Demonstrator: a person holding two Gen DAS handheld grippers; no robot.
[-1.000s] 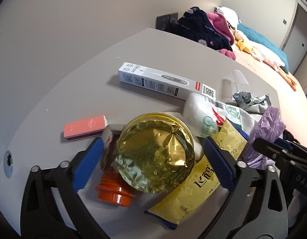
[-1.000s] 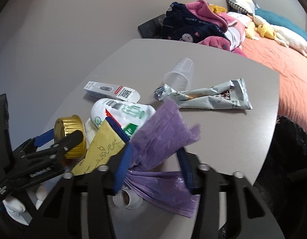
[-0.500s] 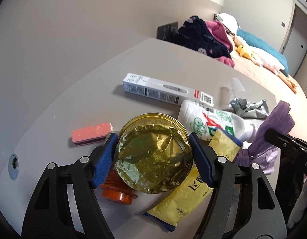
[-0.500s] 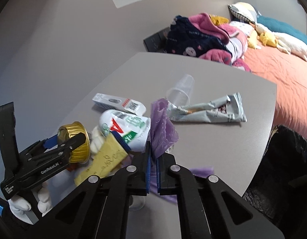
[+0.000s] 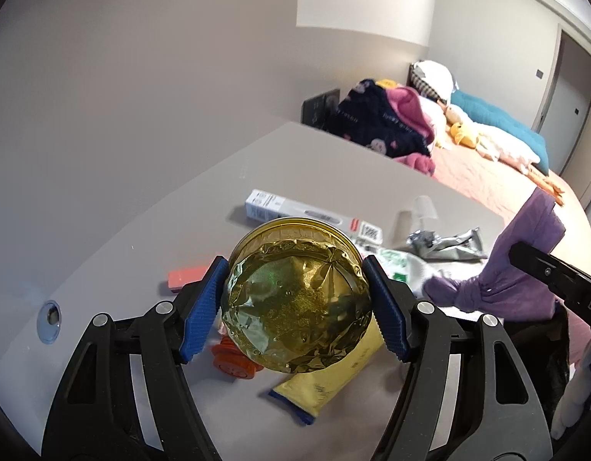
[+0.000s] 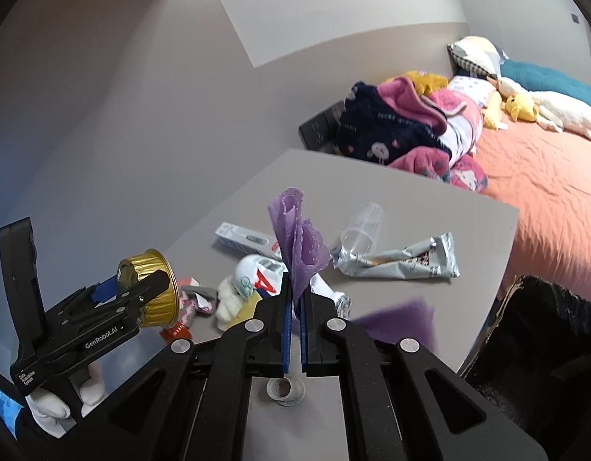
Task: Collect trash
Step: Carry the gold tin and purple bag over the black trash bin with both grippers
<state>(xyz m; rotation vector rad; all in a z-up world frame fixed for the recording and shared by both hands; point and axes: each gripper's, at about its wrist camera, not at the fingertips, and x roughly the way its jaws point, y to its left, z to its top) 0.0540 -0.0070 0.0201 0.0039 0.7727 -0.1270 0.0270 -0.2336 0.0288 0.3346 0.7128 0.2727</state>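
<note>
My left gripper (image 5: 295, 301) is shut on a round gold foil tin (image 5: 297, 296) and holds it above the grey table (image 5: 226, 176); the tin also shows in the right wrist view (image 6: 151, 288). My right gripper (image 6: 294, 303) is shut on a purple plastic bag (image 6: 297, 238), lifted off the table; the bag also shows in the left wrist view (image 5: 525, 269). On the table lie a white box (image 5: 314, 215), a silver wrapper (image 6: 399, 261), a clear cup (image 6: 362, 226), a yellow packet (image 5: 330, 384), a white bottle (image 6: 257, 272), an orange cap (image 5: 234, 361) and a pink eraser (image 5: 187, 278).
A black trash bag (image 6: 541, 338) hangs open beside the table's right edge. A white cap (image 6: 285, 388) lies near the front edge. Bundled clothes (image 6: 403, 126) and an orange bed (image 6: 545, 176) lie beyond the table's far side. A wall stands to the left.
My left gripper closed on the gold tin and lifted it off the pile. My right gripper closed on the purple bag and raised it clear of the table.
</note>
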